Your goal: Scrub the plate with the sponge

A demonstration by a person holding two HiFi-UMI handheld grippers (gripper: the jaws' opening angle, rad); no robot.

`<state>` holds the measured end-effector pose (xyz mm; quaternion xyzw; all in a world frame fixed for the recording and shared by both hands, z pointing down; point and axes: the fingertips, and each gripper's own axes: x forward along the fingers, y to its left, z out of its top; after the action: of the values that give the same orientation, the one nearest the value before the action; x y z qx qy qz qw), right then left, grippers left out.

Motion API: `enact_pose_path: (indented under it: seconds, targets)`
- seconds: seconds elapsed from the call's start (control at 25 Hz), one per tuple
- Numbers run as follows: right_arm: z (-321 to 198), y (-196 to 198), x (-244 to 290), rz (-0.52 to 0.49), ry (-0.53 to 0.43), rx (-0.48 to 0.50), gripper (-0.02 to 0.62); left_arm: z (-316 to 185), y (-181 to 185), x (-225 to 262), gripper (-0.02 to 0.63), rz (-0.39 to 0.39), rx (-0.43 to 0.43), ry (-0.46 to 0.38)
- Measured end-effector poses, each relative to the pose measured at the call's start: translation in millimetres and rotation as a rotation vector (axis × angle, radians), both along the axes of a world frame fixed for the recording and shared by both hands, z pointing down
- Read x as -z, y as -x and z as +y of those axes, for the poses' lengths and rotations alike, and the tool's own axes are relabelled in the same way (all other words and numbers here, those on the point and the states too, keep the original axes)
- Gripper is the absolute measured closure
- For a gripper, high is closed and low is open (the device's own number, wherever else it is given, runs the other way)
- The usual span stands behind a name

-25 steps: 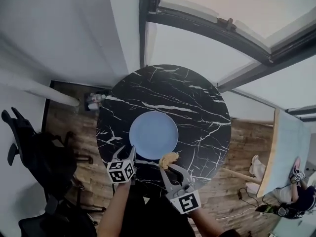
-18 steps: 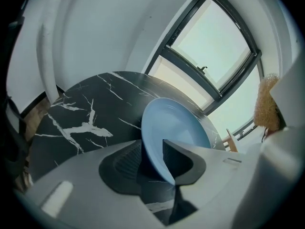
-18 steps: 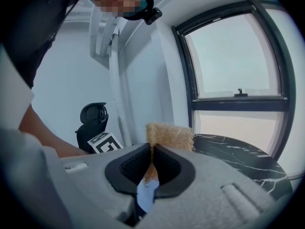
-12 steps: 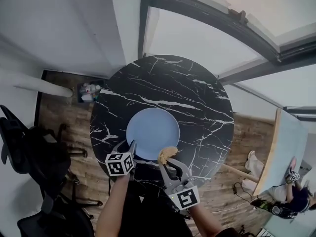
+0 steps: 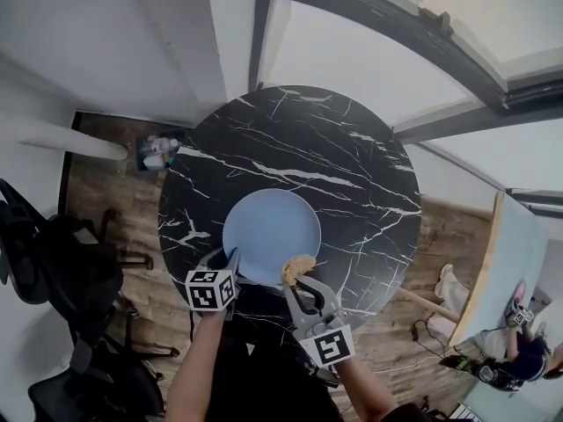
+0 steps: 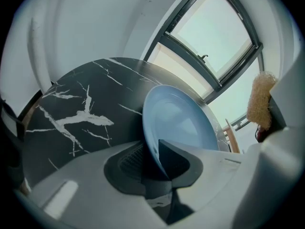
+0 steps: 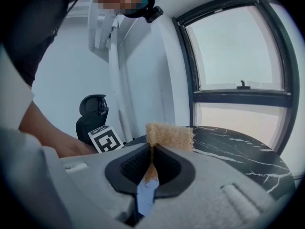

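A pale blue plate lies flat on the round black marble table. My left gripper is at the plate's near left edge. In the left gripper view the plate has its rim between that left gripper's jaws, which have just been closing and now pinch the rim. My right gripper is shut on a tan sponge that sits at the plate's near right rim. The sponge sticks up out of the right gripper, with a blue part low between the jaws.
Black office chairs stand on the wooden floor at the left. A box of bottles sits on the floor beside the table. A window runs behind the table. A pale board and a person are at the right.
Both grippers have come down and forward to the plate. The left jaws now straddle the plate's rim, and the sponge has reached its near edge.
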<state>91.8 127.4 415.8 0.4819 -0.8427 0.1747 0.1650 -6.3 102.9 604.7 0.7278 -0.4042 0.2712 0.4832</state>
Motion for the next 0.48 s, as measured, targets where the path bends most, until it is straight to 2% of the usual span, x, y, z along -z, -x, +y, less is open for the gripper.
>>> enact_pose_path:
  seconds: [0.24,0.4,0.48]
  targets:
    - [5.4,8.2,-27.0,0.05,0.064,0.056,0.573,23.4,29.9,-1.5,0.546,-0.021,-0.002,0.023]
    - [5.2,25.9,-56.9,0.106,0.118,0.136,0.574,24.5,32.6,-1.7,0.552,0.009,-0.011,0.035]
    - [1.3,39.0,-73.4,0.128,0.113,0.188,0.574,20.8,31.6,-1.2,0.56,0.034,-0.006,0.042]
